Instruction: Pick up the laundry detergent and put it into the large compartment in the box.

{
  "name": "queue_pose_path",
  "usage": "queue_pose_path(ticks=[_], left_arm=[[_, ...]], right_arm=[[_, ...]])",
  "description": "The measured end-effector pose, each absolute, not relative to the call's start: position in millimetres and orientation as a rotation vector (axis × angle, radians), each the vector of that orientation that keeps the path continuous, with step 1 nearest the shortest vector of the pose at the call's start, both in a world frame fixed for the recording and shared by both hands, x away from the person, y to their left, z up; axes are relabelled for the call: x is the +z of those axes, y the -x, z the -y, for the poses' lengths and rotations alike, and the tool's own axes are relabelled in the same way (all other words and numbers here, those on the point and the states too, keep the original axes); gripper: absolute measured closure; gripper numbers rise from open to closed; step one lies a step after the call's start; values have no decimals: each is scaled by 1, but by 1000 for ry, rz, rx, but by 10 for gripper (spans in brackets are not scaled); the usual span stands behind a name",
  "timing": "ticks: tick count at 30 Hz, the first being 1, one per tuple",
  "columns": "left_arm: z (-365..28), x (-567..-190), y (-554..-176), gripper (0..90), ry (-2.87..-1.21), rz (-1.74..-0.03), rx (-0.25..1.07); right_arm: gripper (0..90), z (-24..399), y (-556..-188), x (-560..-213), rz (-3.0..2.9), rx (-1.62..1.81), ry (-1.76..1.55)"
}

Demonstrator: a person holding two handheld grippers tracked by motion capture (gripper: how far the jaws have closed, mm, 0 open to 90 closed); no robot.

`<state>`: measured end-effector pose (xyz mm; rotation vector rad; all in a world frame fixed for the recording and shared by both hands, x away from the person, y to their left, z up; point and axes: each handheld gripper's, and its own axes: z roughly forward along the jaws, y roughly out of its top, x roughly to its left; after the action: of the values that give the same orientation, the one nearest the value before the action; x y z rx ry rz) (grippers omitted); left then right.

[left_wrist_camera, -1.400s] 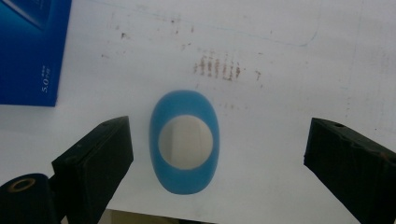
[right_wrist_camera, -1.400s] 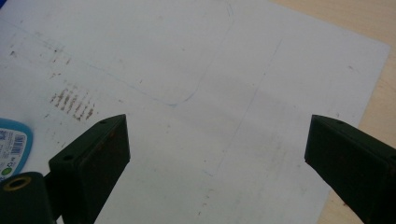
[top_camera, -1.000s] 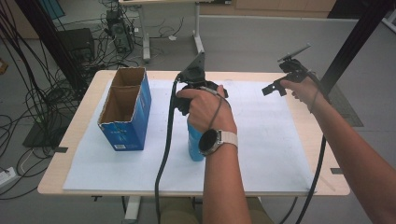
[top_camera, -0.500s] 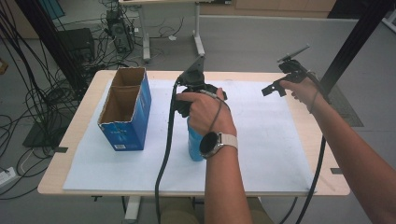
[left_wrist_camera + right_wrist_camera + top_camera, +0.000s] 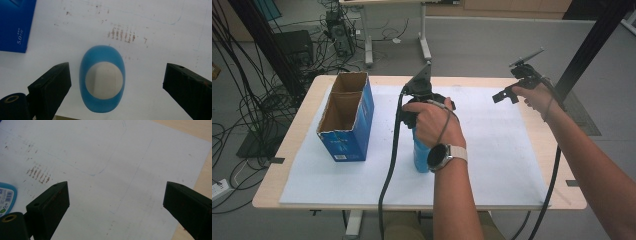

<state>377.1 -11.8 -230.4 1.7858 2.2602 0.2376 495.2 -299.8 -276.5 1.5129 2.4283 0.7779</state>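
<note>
A blue bottle (image 5: 421,159) stands upright on the white sheet near the table's middle. In the left gripper view I look straight down on the bottle (image 5: 100,53) and its white cap (image 5: 103,80). My left gripper (image 5: 117,68) hangs directly above it, open, one jaw on each side and neither touching. In the high view the hand covers most of the left gripper (image 5: 422,100). My right gripper (image 5: 512,92) is held up over the table's far right corner, open and with nothing in it (image 5: 116,187). A corner of the bottle (image 5: 6,197) shows at the left of the right gripper view.
An open-topped blue cardboard box (image 5: 344,117) stands left of the bottle, its side also visible in the left gripper view (image 5: 13,25). A stained white sheet (image 5: 492,150) covers the wooden table (image 5: 562,195). A black post rises at the far right.
The left hand has sunk slightly over the bottle. The right hand and gripper have stayed where they were.
</note>
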Motion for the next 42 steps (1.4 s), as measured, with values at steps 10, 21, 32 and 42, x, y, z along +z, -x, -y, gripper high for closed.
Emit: queue_pose_path(ticks=[10, 21, 32, 42], left_arm=[[10, -239, -378, 82, -1792, -2255, 221], [7, -247, -378, 82, -1786, -2251, 212], [5, -254, -378, 82, -1784, -2249, 216], [4, -258, -379, 82, -1785, -2252, 212]], right_arm=[[67, 301, -495, -277, -2428, 776, -1518], [67, 299, -496, -280, -2431, 768, -1518], [67, 298, -497, -282, -2435, 764, -1519], [67, 299, -497, -284, -2438, 761, -1525]])
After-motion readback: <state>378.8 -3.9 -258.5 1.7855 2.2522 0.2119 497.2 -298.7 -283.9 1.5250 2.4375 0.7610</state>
